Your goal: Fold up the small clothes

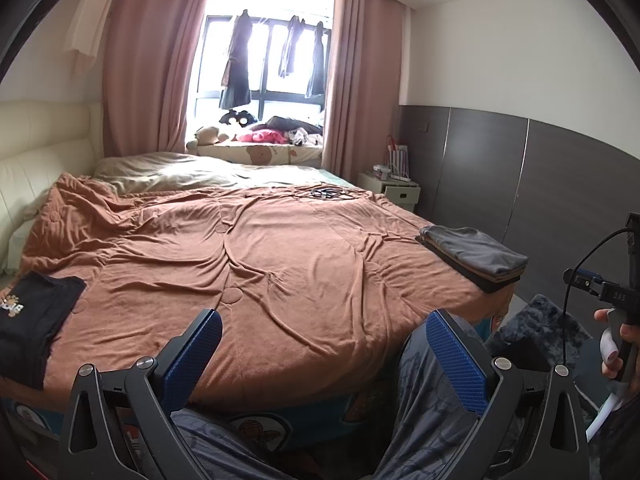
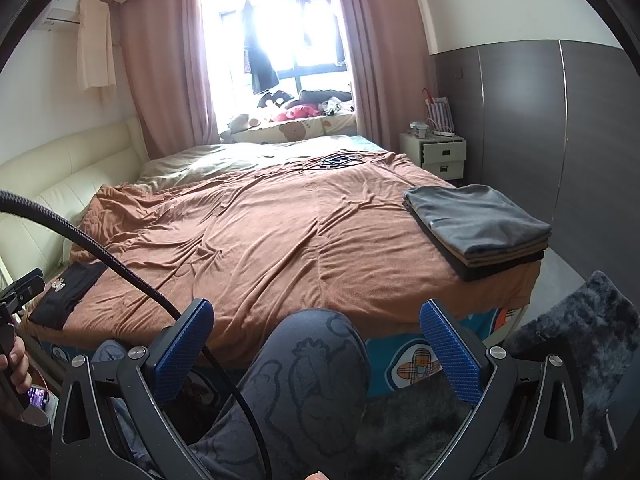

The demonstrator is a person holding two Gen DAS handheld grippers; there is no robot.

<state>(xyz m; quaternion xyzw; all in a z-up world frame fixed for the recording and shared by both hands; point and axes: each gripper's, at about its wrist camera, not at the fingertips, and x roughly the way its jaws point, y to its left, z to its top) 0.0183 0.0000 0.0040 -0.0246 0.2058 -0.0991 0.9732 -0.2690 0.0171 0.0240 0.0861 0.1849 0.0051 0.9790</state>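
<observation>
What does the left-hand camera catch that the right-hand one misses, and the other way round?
Only the left wrist view shows the other gripper's handle with a hand on it, at the right edge.

Only the right wrist view shows the air conditioner high on the wall and a thick black cable crossing the picture.

Both show the brown blanket, the folded stack with a grey piece on top, the black shirt and the window. Both grippers are open.

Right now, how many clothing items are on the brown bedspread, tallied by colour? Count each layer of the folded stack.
Grey: 1, top of the folded stack
Tan: 1, middle layer
Black: 2, the stack's bottom layer and the black printed garment at the left corner
Total: 4
</observation>
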